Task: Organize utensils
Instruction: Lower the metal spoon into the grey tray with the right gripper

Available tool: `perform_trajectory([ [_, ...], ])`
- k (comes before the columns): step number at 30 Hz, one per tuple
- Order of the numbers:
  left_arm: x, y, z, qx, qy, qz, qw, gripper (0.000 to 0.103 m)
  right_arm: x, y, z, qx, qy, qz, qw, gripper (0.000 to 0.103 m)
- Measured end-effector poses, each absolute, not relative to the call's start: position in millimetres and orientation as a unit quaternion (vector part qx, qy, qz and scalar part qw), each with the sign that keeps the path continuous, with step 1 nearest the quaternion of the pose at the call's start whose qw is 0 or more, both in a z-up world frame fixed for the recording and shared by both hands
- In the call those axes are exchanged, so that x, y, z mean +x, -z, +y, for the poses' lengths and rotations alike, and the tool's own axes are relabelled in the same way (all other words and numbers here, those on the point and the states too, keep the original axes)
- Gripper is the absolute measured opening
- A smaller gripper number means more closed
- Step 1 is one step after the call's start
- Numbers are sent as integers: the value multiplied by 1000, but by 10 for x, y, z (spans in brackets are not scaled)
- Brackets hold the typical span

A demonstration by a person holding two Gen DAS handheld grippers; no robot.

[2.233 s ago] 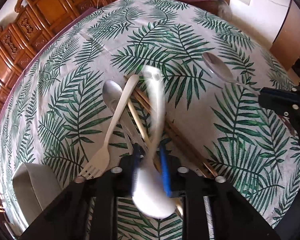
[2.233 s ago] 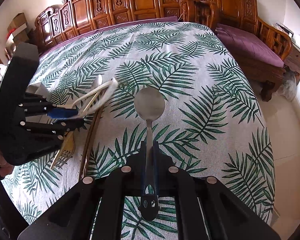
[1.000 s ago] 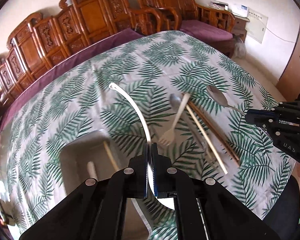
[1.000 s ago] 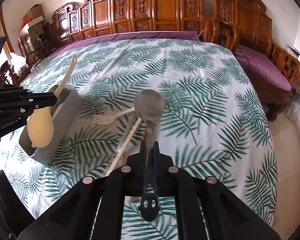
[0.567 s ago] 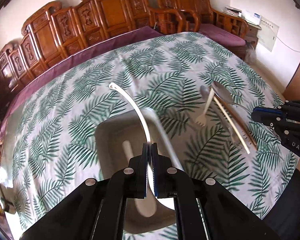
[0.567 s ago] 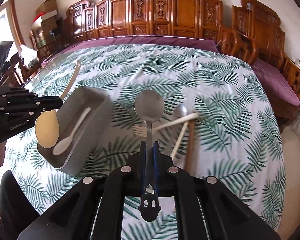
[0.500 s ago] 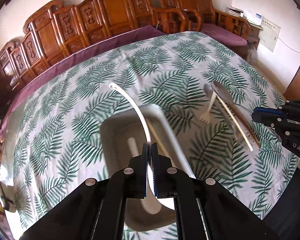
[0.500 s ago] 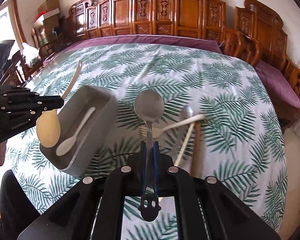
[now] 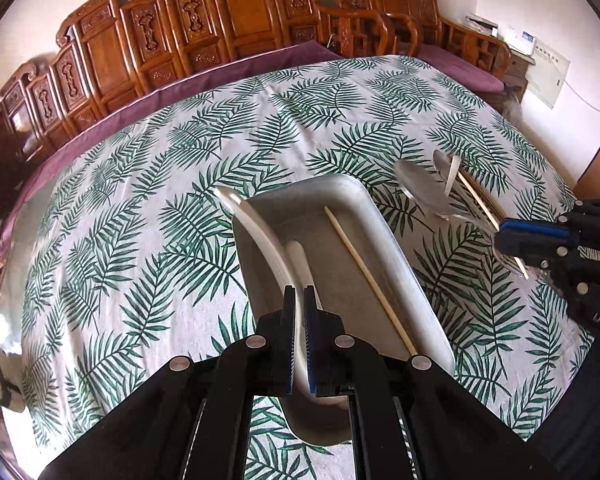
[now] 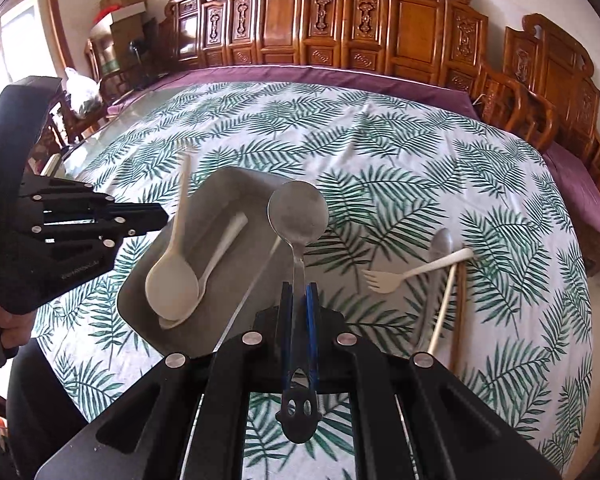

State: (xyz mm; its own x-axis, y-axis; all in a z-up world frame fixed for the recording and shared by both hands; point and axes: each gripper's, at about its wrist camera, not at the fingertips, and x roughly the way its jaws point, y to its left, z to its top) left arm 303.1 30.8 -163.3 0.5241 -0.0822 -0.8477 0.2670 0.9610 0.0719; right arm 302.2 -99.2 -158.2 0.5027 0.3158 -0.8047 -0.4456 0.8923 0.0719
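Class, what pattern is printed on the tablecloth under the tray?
Green palm or fern leaves on a white tablecloth; clearest in the right wrist view.

Both tools, left [image 9: 299,308] and right [image 10: 299,304], are built of black plastic, studded with silver screws; blue pads [image 10: 311,320] line the fingers.

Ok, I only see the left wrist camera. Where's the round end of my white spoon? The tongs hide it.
Observer: The right wrist view shows the white spoon with its bowl over the tray's near end, covering a smaller spoon's bowl.
Kid: Where do the fork's prongs sit?
Observer: The fork lies on the cloth, prongs toward the tray, handle across a grey spoon.
Kid: And the shiny spoon's handle end?
Observer: The right tongs are shut on the metal spoon; its handle end has holes like a face.
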Motion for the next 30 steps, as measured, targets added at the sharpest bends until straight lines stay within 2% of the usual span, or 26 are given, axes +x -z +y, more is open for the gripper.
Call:
perform_trajectory([
  [18,2676,1467,983,33,84,441,893,5,3116,1750,-249,-77,-239,466,849,8],
  [30,2498,1410,1302,25,71,425,902,5,3303,1995,118,-90,-225,492,836,8],
])
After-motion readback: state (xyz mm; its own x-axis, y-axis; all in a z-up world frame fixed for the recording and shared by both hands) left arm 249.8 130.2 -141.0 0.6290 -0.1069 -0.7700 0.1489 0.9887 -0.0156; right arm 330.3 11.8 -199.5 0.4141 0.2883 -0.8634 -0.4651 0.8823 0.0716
